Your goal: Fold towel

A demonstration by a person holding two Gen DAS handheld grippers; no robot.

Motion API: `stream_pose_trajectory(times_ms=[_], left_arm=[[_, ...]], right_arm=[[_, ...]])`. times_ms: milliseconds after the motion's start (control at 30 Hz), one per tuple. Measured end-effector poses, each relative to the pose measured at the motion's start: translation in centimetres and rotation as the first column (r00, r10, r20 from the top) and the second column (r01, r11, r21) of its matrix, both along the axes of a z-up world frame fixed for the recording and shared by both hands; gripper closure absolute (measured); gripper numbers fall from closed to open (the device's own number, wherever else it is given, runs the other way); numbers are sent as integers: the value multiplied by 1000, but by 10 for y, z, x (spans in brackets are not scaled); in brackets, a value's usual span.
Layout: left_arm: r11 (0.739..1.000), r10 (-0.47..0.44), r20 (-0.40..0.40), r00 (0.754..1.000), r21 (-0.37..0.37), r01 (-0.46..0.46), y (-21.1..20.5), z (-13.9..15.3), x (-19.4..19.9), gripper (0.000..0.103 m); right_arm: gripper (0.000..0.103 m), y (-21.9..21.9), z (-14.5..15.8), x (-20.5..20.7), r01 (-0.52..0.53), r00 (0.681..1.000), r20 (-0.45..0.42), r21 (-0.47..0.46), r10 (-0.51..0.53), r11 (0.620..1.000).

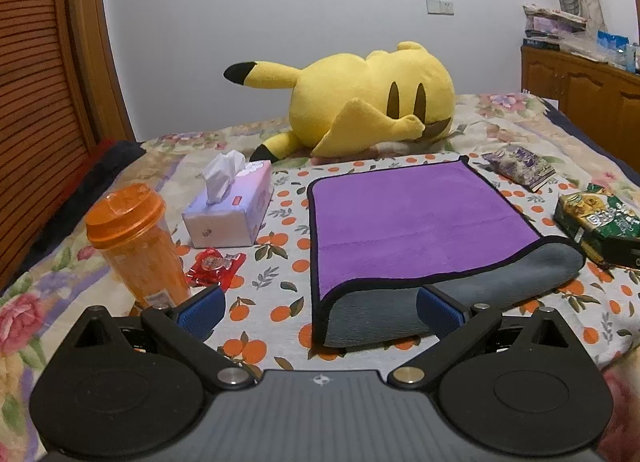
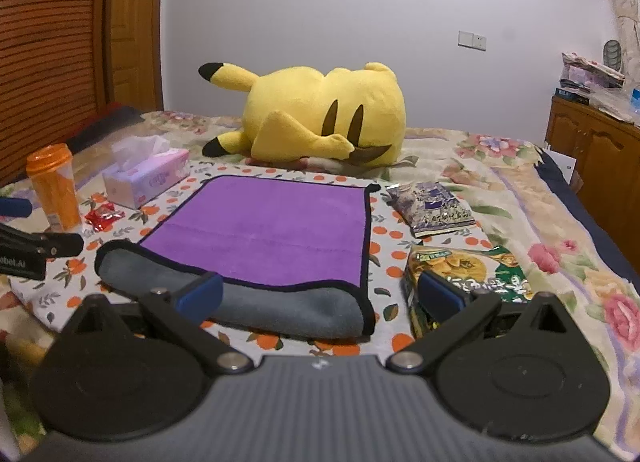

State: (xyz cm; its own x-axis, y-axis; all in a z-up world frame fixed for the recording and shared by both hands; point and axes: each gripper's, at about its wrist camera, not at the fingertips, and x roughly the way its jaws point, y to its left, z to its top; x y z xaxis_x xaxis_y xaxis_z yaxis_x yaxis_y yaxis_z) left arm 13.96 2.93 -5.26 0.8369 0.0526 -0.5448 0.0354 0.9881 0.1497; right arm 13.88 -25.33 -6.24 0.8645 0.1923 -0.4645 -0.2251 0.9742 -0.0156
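A purple towel (image 1: 412, 221) with black trim and a grey underside lies folded over on the orange-print cloth; its grey fold faces me. It also shows in the right wrist view (image 2: 272, 229). My left gripper (image 1: 320, 312) is open, just short of the fold's near left corner, holding nothing. My right gripper (image 2: 320, 296) is open, just short of the fold's near right corner, empty. The left gripper's body (image 2: 24, 252) shows at the left edge of the right wrist view.
An orange bottle (image 1: 136, 242), a tissue box (image 1: 232, 205) and a red wrapper (image 1: 214, 266) lie left of the towel. A green snack bag (image 2: 464, 278) and a purple packet (image 2: 432, 207) lie to its right. A yellow plush (image 1: 360, 101) lies behind.
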Motion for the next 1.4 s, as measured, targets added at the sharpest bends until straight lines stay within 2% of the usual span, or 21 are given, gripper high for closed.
stream_pose_trajectory(times_ms=[267, 567, 700, 867, 933, 967, 1000, 1200, 1400], left_arm=[[1000, -15, -35, 999, 3, 15, 5, -10, 19, 0], [999, -35, -80, 996, -28, 33, 14, -19, 35, 2], [997, -57, -95, 994, -55, 51, 17, -21, 40, 8], [994, -88, -125, 988, -76, 78, 18, -26, 48, 23], [993, -97, -140, 985, -82, 87, 19, -29, 51, 31], [992, -103, -146, 984, -85, 92, 20, -31, 52, 32], [992, -106, -154, 982, -86, 94, 20, -32, 54, 34], [993, -101, -183, 978, -84, 86, 23, -39, 62, 37], [989, -113, -212, 971, -119, 89, 28, -43, 68, 49]], right_arm=[[0, 3, -8, 21, -14, 1000, -22, -11, 13, 1000], [0, -1, -23, 44, -12, 997, -75, -3, 12, 1000], [0, -4, -27, 50, -17, 996, -92, 3, 17, 1000], [1, -3, -31, 60, -45, 992, -119, 2, 45, 999], [6, -4, -34, 64, -57, 988, -141, 6, 57, 998], [14, -4, -36, 66, -63, 986, -155, 11, 64, 998], [17, -5, -37, 67, -69, 983, -171, 17, 71, 997], [17, -7, -44, 73, -82, 973, -214, 30, 87, 996], [20, -11, -47, 81, -96, 964, -243, 50, 105, 994]])
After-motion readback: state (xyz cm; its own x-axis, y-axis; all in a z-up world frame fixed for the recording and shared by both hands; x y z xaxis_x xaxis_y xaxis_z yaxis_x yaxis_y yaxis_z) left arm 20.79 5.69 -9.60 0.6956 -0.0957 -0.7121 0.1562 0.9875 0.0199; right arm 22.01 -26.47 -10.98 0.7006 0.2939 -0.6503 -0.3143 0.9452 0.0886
